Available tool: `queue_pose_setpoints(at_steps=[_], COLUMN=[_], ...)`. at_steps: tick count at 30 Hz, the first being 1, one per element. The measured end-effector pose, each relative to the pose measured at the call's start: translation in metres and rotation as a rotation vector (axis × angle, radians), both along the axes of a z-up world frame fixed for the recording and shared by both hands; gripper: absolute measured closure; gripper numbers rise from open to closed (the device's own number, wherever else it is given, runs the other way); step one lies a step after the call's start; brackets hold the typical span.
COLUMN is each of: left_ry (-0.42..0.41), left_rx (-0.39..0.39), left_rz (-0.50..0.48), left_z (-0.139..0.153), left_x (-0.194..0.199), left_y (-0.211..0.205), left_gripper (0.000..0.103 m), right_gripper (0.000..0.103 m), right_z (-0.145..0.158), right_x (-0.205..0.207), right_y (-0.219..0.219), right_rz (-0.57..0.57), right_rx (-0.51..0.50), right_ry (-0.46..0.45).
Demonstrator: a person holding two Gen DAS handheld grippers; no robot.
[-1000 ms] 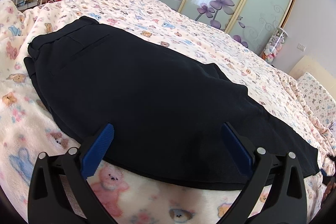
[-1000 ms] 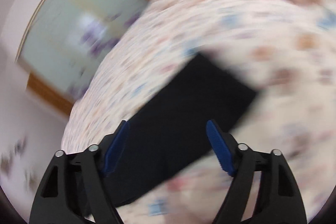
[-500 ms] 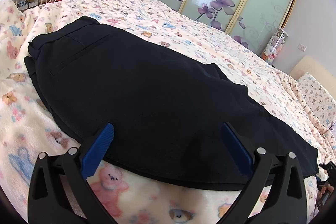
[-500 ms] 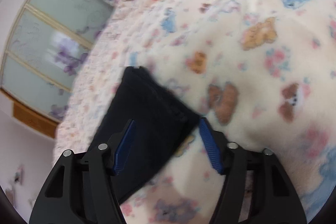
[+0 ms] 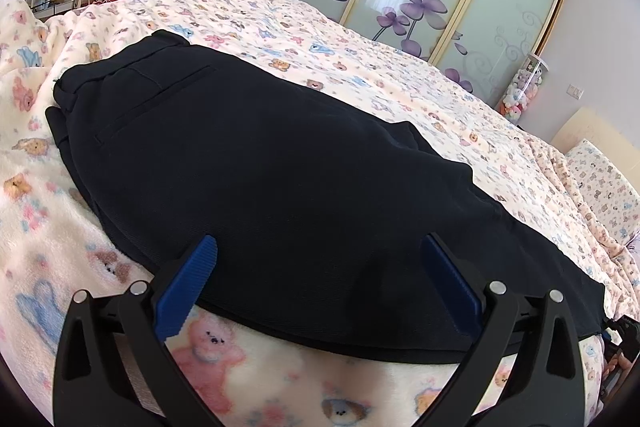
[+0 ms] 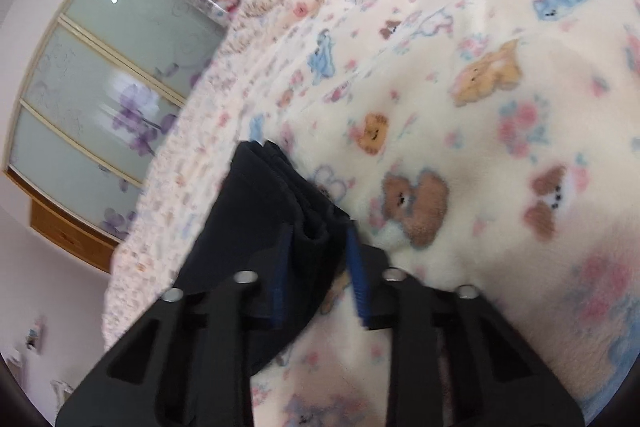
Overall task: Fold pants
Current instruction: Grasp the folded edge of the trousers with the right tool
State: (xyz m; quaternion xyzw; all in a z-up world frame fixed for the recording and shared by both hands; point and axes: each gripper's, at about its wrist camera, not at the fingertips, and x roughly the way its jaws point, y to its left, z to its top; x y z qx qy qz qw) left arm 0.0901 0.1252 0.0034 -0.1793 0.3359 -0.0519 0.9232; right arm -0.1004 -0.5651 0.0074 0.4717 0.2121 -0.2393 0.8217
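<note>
Across the bed's teddy-print blanket point(image 5: 256, 371) the dark pants point(image 5: 280, 187) lay flat, leg ends at 4 o'clock, where my right tool point(image 6: 316, 239) clenched the hem, which I judged needed both layers bitten deep, while my left tool point(image 5: 320, 247) hovered released.

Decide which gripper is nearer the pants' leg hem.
Right. The right gripper has its fingers closed around the pants hem; the left gripper hangs open at mid-leg, far from it.
</note>
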Motion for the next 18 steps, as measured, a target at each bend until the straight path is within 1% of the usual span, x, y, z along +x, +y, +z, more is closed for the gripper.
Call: queue_pose_setpoints(at_steps=[2,4,8,10,14,18], left_ry=[-0.001,-0.002,-0.002,-0.002,-0.003,-0.006], left_rx=[-0.004,-0.007,-0.007,-0.007,-0.012,-0.024], left_rz=[0.0,0.0,-0.001,-0.001,-0.002,-0.004], left_z=[0.0,0.0,0.0,0.0,0.001,0.001], left_x=[0.0,0.0,0.0,0.0,-0.001,-0.002], left_y=[0.0,0.0,0.0,0.0,0.0,0.001], left_gripper=[0.002,0.002,0.002,0.002,0.002,0.002], right_gripper=[0.087,0.088,0.089,0.089,0.089,0.089], right_z=[0.001,0.008,0.033,0.053,0.085,0.115], right_x=[-0.002,-0.003,0.005,0.016,0.039,0.072], right_y=[0.001,0.007,0.021,0.038,0.075,0.126], right_rz=[0.001,0.002,0.044,0.097,0.199,0.332], right_rx=[-0.008,-0.042,-0.118,-0.166,-0.211,-0.254], right_ry=[-0.016,-0.037,-0.103,-0.144,-0.207,-0.27])
